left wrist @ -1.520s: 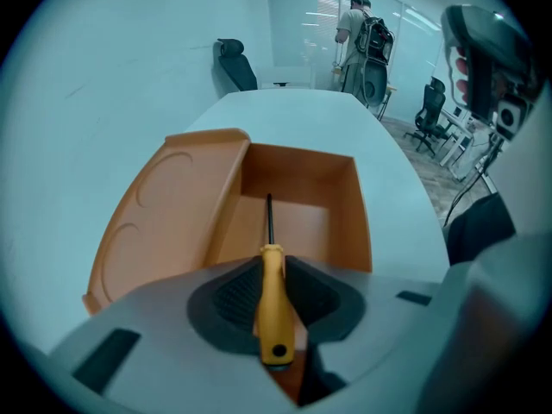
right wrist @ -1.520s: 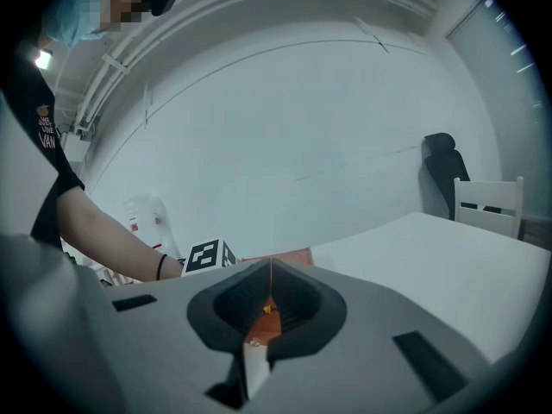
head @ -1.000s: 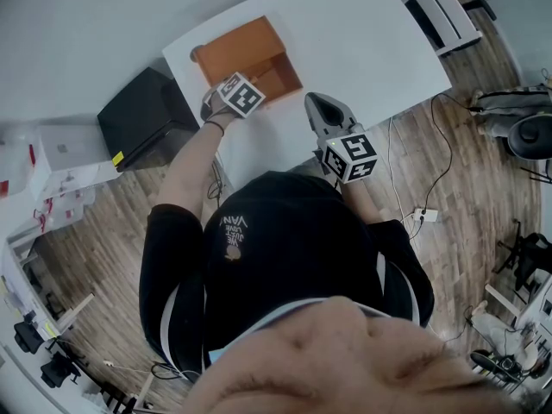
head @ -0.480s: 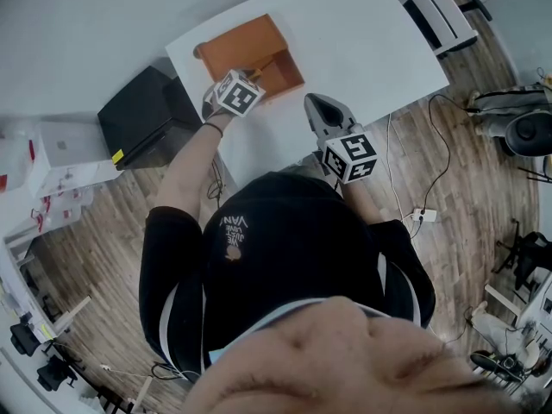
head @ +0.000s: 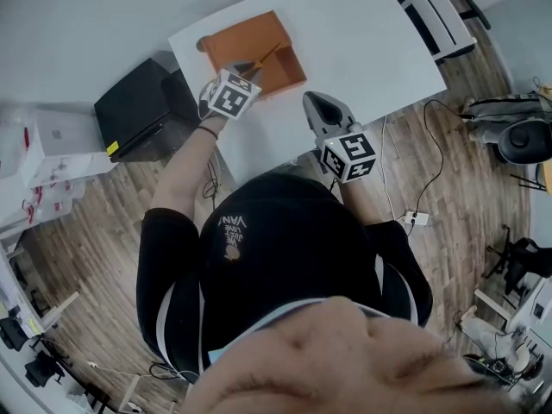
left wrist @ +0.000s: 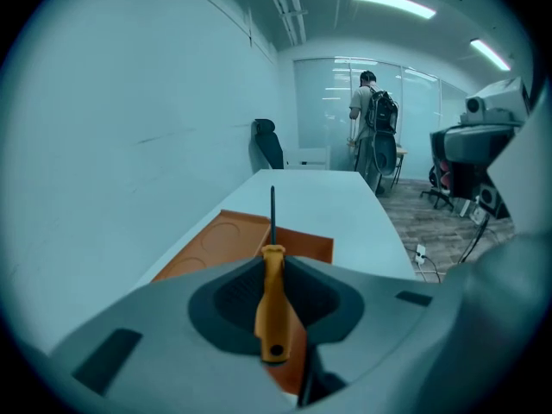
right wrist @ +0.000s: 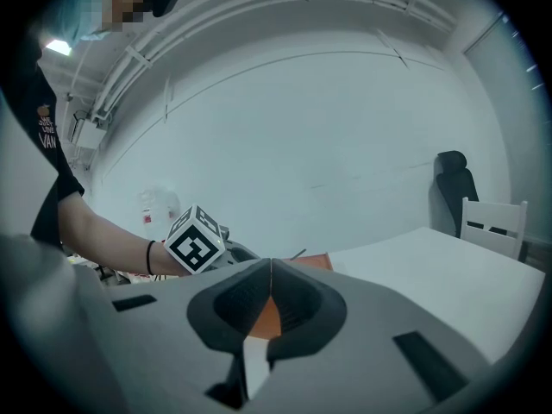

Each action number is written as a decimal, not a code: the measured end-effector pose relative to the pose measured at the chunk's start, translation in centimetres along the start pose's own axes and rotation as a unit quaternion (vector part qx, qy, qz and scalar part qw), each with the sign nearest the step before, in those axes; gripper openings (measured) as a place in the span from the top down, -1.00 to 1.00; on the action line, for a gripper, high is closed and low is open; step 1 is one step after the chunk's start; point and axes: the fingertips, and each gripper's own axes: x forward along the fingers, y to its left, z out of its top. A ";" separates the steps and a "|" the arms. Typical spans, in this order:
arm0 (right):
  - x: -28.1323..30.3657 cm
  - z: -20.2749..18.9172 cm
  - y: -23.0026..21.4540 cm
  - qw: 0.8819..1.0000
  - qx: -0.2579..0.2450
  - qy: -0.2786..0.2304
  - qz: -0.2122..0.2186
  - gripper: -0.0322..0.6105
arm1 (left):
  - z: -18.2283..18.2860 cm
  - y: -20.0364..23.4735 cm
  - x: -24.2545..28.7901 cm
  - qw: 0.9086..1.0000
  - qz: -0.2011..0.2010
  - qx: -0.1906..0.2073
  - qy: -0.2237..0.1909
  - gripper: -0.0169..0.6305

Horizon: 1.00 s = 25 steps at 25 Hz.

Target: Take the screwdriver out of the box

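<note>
1. The white table carries the orange box near its far left corner, which I judge an easy reach for my left arm.
2. My right tool hangs over the table's near edge, jaws pressed together on nothing. It seems parked there to keep out of the way.
3. My left tool pinches the screwdriver by its orange handle. The shaft points forward above the box, so it looks clear of the walls and only needs setting down.
</note>
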 end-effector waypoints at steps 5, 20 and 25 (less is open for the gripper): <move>0.2 0.4 0.7 1.000 -0.008 -0.003 0.007 0.86 | 1.4 0.6 -2.1 0.999 0.014 -0.014 -0.043 0.70; 0.8 1.1 2.2 0.999 -0.025 -0.004 0.020 0.86 | 4.9 1.5 -9.0 0.985 0.034 -0.058 -0.161 0.70; 1.4 1.5 2.4 0.999 -0.029 -0.005 0.020 0.86 | 5.0 1.7 -11.0 0.979 0.042 -0.067 -0.186 0.70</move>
